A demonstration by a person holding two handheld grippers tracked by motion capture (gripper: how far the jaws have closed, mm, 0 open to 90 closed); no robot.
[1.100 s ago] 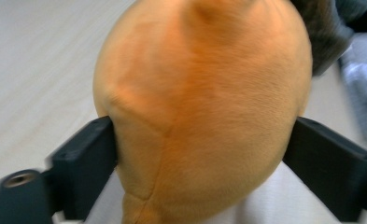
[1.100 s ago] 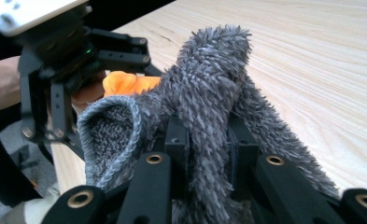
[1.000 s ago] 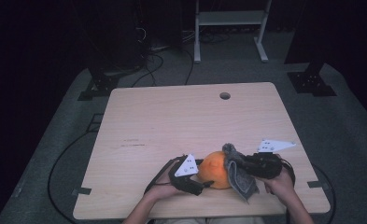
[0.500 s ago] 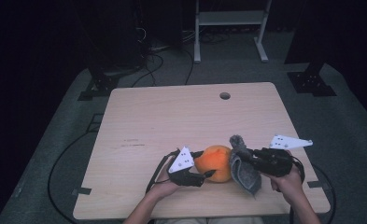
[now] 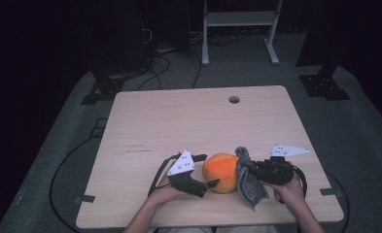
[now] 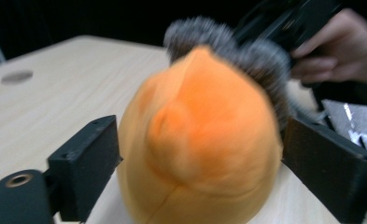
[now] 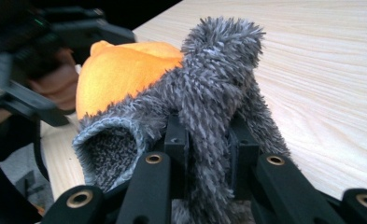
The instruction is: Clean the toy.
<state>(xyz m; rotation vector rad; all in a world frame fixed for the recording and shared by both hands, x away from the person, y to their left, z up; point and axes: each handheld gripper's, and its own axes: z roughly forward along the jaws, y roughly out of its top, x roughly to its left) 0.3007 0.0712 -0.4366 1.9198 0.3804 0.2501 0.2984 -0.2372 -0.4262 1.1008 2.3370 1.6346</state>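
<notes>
Left: the left gripper (image 5: pixel 205 171) lies low on the wooden table (image 5: pixel 188 121), near its front edge, held in the person's left hand (image 5: pixel 165 193). Its jaws stand apart and have just been opening. In the left gripper view, the orange plush ball (image 6: pixel 200 140) sits between the two black jaws, with a narrow gap visible on the left side; on the right side contact cannot be judged because of blur.

Centre: in the high view, the orange plush ball (image 5: pixel 221 172) rests on the table directly between the two grippers, just beside the left gripper's tips and touching the grey fuzzy cloth (image 5: pixel 248 179) on its right.

Right: the right gripper (image 5: pixel 251 170), held in the person's right hand (image 5: pixel 290 189), points toward the ball. Its jaws are together, clamped on a fold of the grey fuzzy cloth (image 7: pixel 214 107). In the right gripper view, the cloth rises from between the jaws and drapes against the near side of the ball (image 7: pixel 120 70); one loose end hangs toward the table's front edge.
</notes>
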